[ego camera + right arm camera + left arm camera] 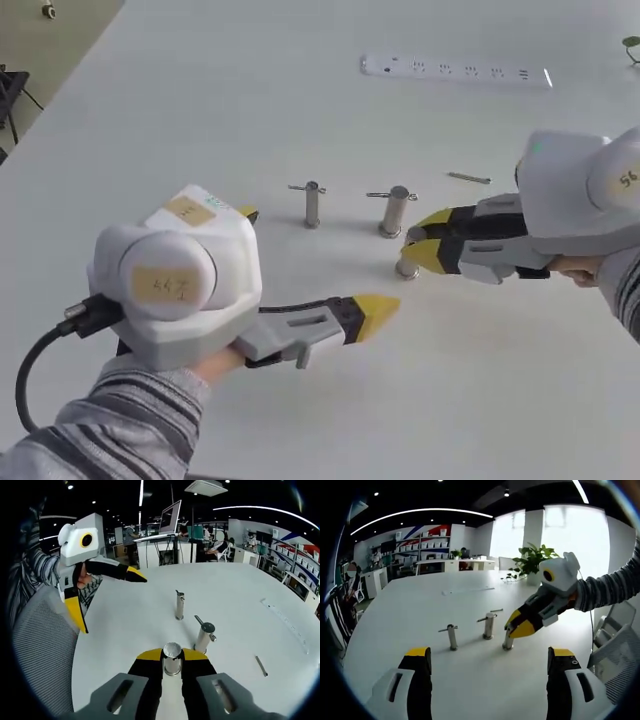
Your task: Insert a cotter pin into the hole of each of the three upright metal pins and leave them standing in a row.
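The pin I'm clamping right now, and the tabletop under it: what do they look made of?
The upright pin in the right hand-held gripper looks like bare steel or a similar metal: it is silver-grey, with a bright, reflective flat top. The table is smooth and white with a soft sheen, likely laminate or painted board; its core cannot be told.

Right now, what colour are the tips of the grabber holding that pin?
Yellow, on the right gripper gripping the metal pin; clearest in the head view.

Head view overhead; gripper views low, opposed, sharing pins (489,626).
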The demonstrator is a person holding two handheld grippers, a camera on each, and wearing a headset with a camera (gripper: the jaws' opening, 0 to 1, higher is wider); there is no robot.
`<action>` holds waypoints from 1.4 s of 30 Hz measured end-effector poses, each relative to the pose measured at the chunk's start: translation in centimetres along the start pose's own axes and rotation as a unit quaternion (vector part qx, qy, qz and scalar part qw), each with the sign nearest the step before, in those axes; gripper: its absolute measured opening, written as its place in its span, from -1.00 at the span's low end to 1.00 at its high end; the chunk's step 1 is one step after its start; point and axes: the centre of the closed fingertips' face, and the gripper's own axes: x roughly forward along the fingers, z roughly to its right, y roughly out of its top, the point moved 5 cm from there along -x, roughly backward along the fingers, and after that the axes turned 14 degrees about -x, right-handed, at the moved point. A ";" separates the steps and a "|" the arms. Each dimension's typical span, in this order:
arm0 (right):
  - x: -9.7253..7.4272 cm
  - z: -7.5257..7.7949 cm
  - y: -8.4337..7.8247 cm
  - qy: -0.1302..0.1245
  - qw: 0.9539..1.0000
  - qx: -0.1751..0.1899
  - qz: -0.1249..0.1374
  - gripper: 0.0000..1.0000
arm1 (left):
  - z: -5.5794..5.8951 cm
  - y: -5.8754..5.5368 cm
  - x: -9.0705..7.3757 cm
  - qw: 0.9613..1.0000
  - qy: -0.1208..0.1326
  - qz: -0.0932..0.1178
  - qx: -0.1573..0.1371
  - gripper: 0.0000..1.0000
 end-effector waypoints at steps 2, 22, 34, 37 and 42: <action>0.1 -0.1 0.0 0.002 1.000 -0.001 0.000 -0.85 | 0.0 0.0 0.0 1.000 0.000 0.000 0.000 0.92; 0.5 -0.9 -0.6 0.018 0.999 -0.044 -0.026 -0.82 | 0.3 -0.1 0.2 1.000 -0.005 -0.004 -0.001 0.92; -0.9 -0.6 -0.8 0.005 0.999 -0.030 -0.028 -0.58 | 0.0 -0.2 0.0 1.000 0.004 -0.002 -0.007 0.97; -1.7 -0.2 -1.1 0.004 1.000 -0.008 -0.030 -0.50 | -0.2 0.0 -0.1 1.000 0.007 0.002 -0.012 0.97; -3.4 1.0 -1.8 -0.005 0.999 0.009 -0.042 -0.46 | -0.6 0.0 -0.2 1.000 0.013 0.003 -0.014 0.97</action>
